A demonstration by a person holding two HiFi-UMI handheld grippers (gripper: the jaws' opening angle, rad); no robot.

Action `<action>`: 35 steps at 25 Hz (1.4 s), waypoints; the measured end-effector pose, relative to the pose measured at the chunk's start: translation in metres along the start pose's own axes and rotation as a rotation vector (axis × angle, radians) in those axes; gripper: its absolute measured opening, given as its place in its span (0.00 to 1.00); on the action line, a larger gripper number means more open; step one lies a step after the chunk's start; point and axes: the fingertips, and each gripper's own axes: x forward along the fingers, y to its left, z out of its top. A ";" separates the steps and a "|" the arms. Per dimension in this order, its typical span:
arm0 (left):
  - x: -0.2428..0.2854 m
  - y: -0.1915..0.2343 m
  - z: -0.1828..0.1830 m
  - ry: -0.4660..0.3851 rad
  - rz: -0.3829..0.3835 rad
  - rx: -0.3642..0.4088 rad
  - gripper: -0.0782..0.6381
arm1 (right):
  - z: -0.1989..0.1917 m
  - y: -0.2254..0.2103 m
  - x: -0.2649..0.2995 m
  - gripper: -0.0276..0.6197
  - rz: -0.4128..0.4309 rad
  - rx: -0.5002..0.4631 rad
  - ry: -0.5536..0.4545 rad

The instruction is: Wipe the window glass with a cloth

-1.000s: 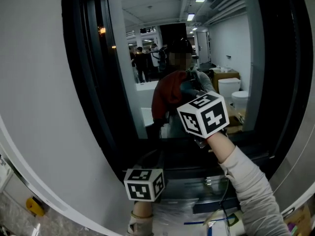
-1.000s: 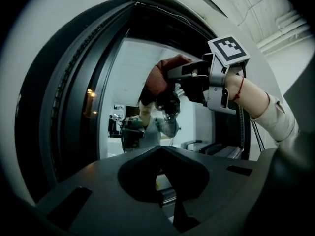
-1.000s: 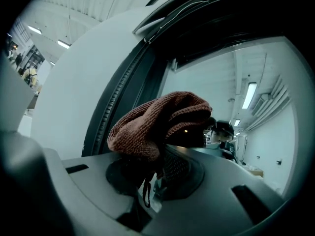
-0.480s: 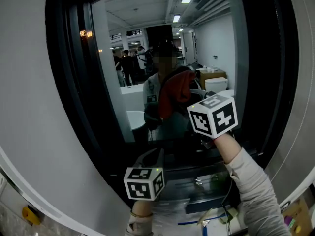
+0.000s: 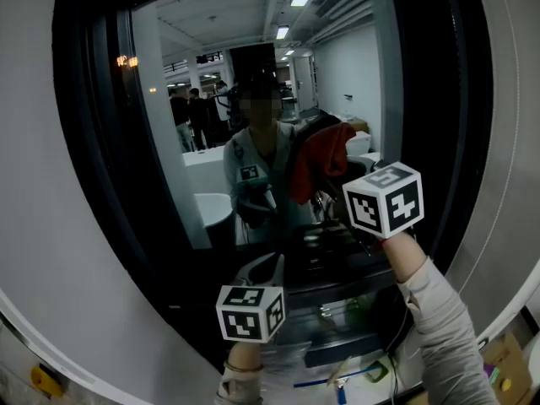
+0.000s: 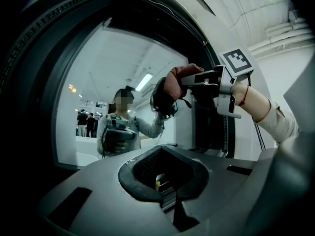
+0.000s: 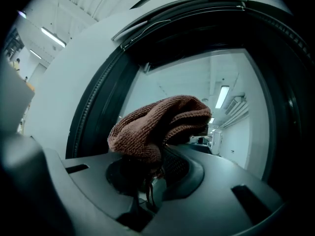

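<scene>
Mid-wipe: with right gripper jaws clamped on the brown cloth, raised at the window glass, and left gripper jaws closed on nothing, held low, sweep cloth sideways next under steady pressure.

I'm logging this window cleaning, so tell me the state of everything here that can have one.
Dark-framed window glass: reflective, no smears that I can make out.
Reddish-brown knitted cloth: bunched up, apparently pressed on that glass.
Right tongs: shut on the cloth, raised.
Left tongs: shut, empty, held low.
</scene>
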 end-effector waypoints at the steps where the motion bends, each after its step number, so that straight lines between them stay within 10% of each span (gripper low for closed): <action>1: 0.003 -0.003 0.001 0.001 -0.008 0.000 0.12 | -0.002 -0.007 -0.004 0.11 -0.011 0.001 0.004; 35: 0.030 -0.050 -0.005 0.013 -0.102 -0.005 0.12 | -0.040 -0.108 -0.080 0.11 -0.278 0.065 0.052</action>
